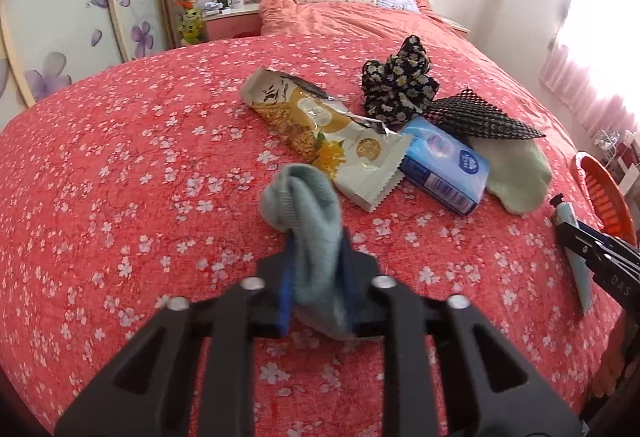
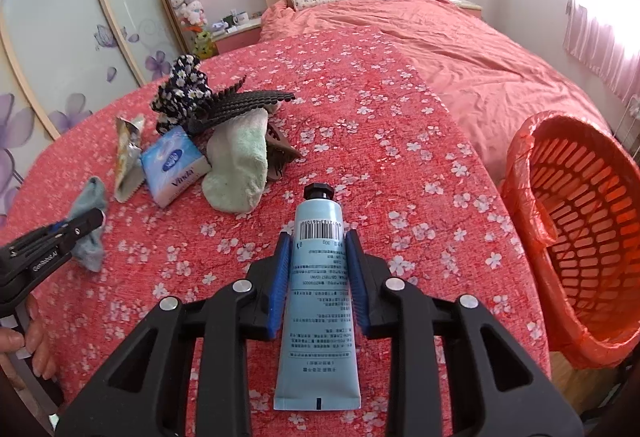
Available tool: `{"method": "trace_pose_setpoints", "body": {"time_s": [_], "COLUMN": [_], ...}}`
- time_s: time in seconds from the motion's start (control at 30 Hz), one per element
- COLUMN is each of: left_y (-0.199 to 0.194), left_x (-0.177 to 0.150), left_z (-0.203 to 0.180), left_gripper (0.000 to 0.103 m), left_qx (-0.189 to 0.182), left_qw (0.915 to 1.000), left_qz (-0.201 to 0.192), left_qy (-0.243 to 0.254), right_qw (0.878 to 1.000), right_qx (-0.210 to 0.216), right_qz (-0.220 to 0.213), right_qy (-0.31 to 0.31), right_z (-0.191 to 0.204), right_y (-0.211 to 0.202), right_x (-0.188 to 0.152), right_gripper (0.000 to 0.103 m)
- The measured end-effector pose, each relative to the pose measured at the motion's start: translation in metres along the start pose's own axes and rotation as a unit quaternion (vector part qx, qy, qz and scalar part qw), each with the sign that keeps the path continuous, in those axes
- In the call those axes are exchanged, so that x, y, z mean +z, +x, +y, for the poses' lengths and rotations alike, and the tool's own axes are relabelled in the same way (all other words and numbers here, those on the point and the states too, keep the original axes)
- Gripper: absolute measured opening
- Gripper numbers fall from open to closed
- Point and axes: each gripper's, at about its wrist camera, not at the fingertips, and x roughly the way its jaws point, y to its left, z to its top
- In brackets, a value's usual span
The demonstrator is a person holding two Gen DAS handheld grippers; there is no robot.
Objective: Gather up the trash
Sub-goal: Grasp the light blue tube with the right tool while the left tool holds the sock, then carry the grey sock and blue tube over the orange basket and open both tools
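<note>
A blue sock (image 1: 308, 213) is clamped in the left claw (image 1: 318, 265), a tube (image 2: 320, 277) in the right claw (image 2: 320, 269). The basket (image 2: 580, 237) appears empty; a wrapper (image 1: 328, 129) remains ahead.

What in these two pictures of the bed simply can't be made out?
- Brown ridged plastic item: right wrist view, mostly hidden under the pale green sock; absent from the left view.
- Orange slatted basket: its bottom is cut off by the picture's edge.
- Print on the light blue tube: too small to read.
- Grey-blue sock: left wrist view, its lower end is hidden behind the left gripper.
</note>
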Motion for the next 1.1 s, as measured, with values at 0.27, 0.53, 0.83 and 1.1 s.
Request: {"method": "trace_pose_setpoints", "body": {"time_s": [0.27, 0.53, 0.83, 1.1], "left_y": [-0.032, -0.089, -0.121, -0.119], "left_x": [0.003, 0.02, 0.031, 0.034], "left_z": [0.002, -0.034, -0.109, -0.187], "left_gripper": [0.014, 0.014, 0.014, 0.014], "left_qx": [0.004, -0.022, -0.08, -0.141], "left_qw": [0.9995, 0.9966, 0.9894, 0.9796], "left_qz": [-0.032, -0.078, -0.107, -0.104], "left_qy": [-0.002, 0.015, 0.057, 0.098], "right_qw": [0.999, 0.994, 0.981, 0.975], "right_qx": [0.016, -0.005, -0.069, -0.087], "right_qz": [-0.03, -0.106, -0.175, -0.189], "right_qy": [0.017, 0.025, 0.043, 0.078], "right_z": [-0.006, -0.019, -0.053, -0.097], "right_y": [-0.028, -0.088, -0.135, -0.148], "right_x": [-0.004, 0.009, 0.011, 0.008], "right_gripper": [0.028, 0.028, 0.028, 0.028]}}
